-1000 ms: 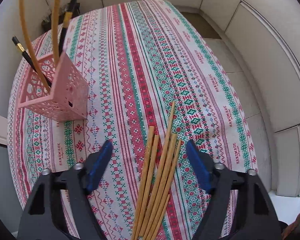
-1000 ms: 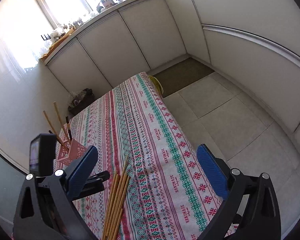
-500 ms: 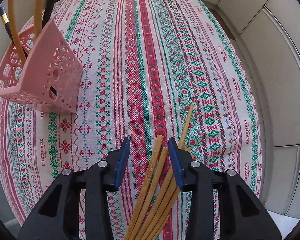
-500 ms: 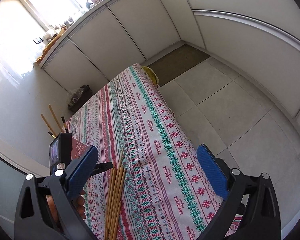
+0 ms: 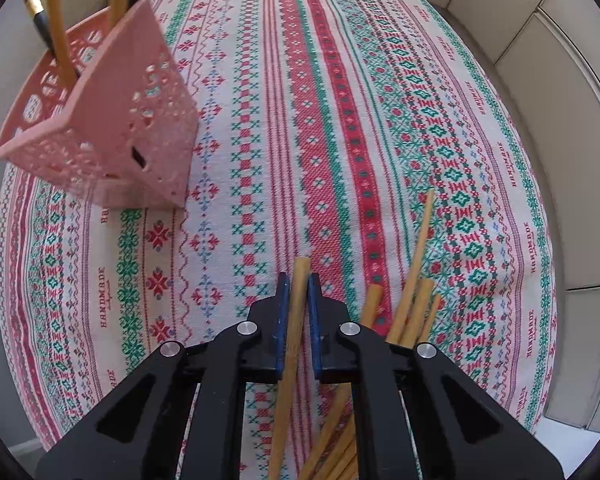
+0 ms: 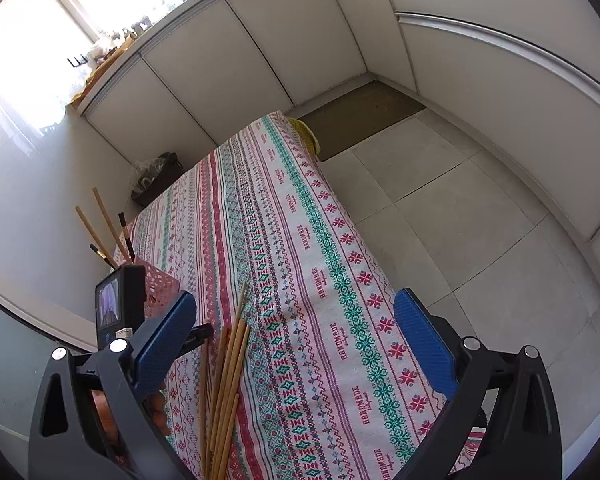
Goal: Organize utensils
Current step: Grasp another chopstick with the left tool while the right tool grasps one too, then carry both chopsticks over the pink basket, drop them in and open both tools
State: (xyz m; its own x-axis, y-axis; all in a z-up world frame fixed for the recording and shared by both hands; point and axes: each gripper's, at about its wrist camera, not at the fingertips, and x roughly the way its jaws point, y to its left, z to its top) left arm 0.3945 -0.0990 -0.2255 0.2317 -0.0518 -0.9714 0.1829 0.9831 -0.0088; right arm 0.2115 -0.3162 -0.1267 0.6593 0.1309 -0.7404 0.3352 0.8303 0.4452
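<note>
Patterned tablecloth (image 5: 300, 120) | left gripper (image 5: 298, 284) low, clamping one chopstick (image 5: 296, 320) | right gripper (image 6: 296, 320) raised, jaws spread wide

One basket (image 5: 112, 140), two tools, several chopsticks (image 5: 414, 264).

The left gripper (image 5: 298, 304) has its blue pads pinched on a stick between them; the right gripper (image 6: 296, 332) hangs wide apart, nothing between its fingers.

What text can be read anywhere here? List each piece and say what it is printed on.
"HANDMADE": repeated in red along the stripes of the tablecloth, also legible in the right wrist view.
A smaller line beneath each "HANDMADE": too small to read.
Pink utensil basket: no text visible.
</note>
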